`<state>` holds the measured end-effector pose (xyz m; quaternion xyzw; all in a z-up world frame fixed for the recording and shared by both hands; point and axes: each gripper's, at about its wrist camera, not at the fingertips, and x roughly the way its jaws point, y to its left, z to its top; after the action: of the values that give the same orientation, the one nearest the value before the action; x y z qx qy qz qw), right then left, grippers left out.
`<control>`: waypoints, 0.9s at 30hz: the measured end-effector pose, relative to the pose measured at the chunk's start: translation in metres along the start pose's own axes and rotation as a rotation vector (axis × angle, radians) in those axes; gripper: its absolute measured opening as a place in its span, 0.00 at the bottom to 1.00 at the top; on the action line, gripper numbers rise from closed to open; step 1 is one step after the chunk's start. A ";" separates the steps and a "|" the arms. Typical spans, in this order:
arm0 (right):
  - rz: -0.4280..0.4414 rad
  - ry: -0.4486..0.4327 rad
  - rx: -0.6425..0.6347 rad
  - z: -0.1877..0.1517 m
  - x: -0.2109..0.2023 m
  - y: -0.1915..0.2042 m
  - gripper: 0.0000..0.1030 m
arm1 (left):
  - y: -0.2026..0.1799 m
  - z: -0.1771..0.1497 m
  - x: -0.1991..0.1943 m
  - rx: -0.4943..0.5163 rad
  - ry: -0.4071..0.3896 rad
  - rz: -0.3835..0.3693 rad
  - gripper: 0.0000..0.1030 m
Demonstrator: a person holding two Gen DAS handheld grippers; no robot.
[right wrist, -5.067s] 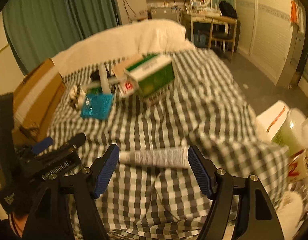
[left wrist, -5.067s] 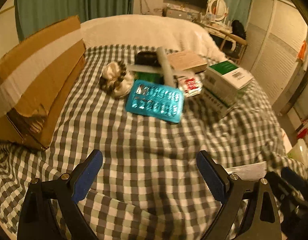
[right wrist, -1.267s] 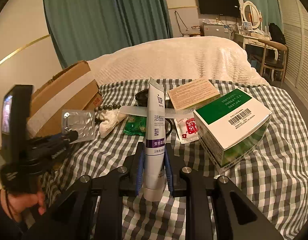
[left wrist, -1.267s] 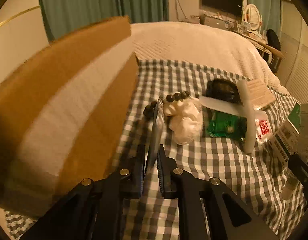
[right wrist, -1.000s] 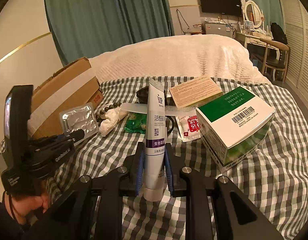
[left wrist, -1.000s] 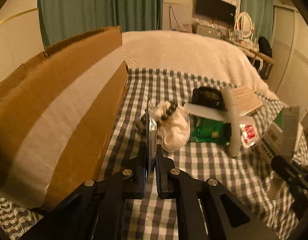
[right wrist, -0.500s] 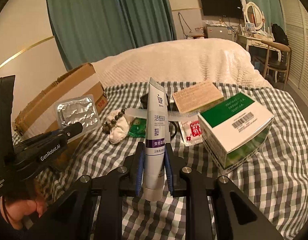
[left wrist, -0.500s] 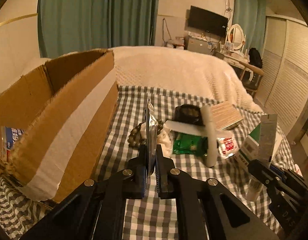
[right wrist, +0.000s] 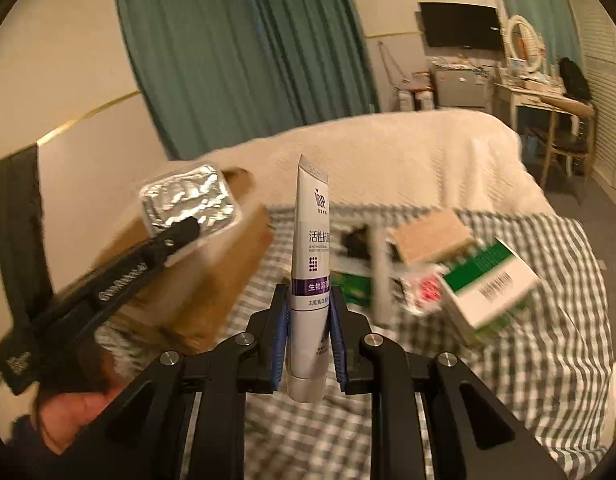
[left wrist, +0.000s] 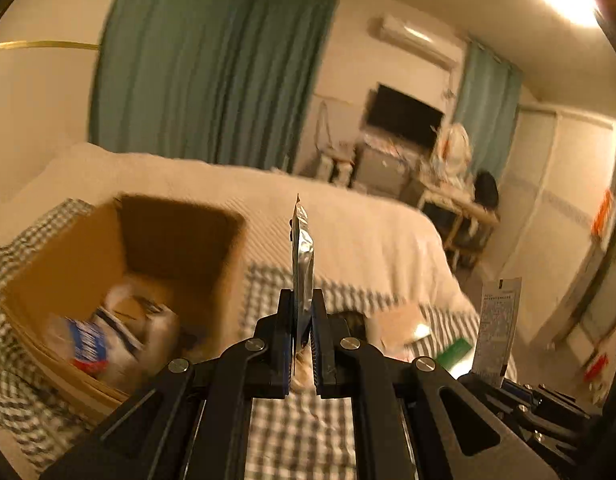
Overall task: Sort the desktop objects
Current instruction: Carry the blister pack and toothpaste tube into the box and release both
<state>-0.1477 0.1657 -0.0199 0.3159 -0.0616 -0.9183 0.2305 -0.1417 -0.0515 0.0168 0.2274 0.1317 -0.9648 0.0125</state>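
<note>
Above the cardboard box point(left wrist: 120, 280), the left gripper point(left wrist: 303, 344) clamps a foil pill pack point(left wrist: 303, 256); the right gripper point(right wrist: 308, 344) beside the box clamps a toothpaste tube point(right wrist: 310, 264).

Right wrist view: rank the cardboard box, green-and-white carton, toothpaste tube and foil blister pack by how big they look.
1. cardboard box, partly hidden
2. green-and-white carton
3. toothpaste tube and foil blister pack: look alike in size, and both are held close to the camera, so I would not rank them.
</note>
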 end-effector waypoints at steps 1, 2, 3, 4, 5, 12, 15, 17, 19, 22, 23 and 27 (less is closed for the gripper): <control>0.027 -0.003 -0.039 0.019 -0.002 0.029 0.18 | 0.012 0.010 -0.006 -0.018 -0.008 0.007 0.07; 0.027 -0.003 -0.039 0.019 -0.002 0.029 0.18 | 0.022 0.018 -0.009 -0.029 -0.007 0.019 0.07; 0.040 -0.004 -0.054 0.026 0.000 0.041 0.18 | 0.037 0.026 -0.014 -0.046 -0.017 0.037 0.07; 0.101 0.006 -0.081 0.044 0.009 0.074 0.18 | 0.050 0.032 -0.017 -0.059 -0.016 0.059 0.07; 0.101 0.006 -0.081 0.044 0.009 0.074 0.18 | 0.065 0.037 -0.018 -0.068 -0.009 0.093 0.07; 0.230 0.130 -0.039 0.073 0.085 0.145 0.18 | 0.145 0.029 0.010 -0.102 0.086 0.195 0.08; 0.191 0.180 -0.050 0.073 0.119 0.162 0.18 | 0.156 0.022 0.029 -0.088 0.140 0.176 0.08; 0.146 0.198 -0.069 0.073 0.135 0.166 0.18 | 0.158 0.019 0.039 -0.072 0.163 0.179 0.10; 0.126 0.201 -0.071 0.074 0.142 0.160 0.25 | 0.156 0.018 0.046 -0.059 0.188 0.169 0.15; 0.103 0.176 -0.046 0.078 0.140 0.152 0.52 | 0.144 0.018 0.045 -0.043 0.197 0.178 0.64; 0.093 0.151 -0.037 0.082 0.131 0.145 0.52 | 0.137 0.018 0.041 -0.030 0.181 0.182 0.65; 0.041 0.090 -0.058 0.080 0.101 0.134 0.52 | 0.101 0.021 0.027 0.020 0.165 0.165 0.72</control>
<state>-0.2144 -0.0025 0.0224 0.3486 -0.0308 -0.8997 0.2609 -0.1661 -0.1536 -0.0024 0.3162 0.1034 -0.9397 0.0788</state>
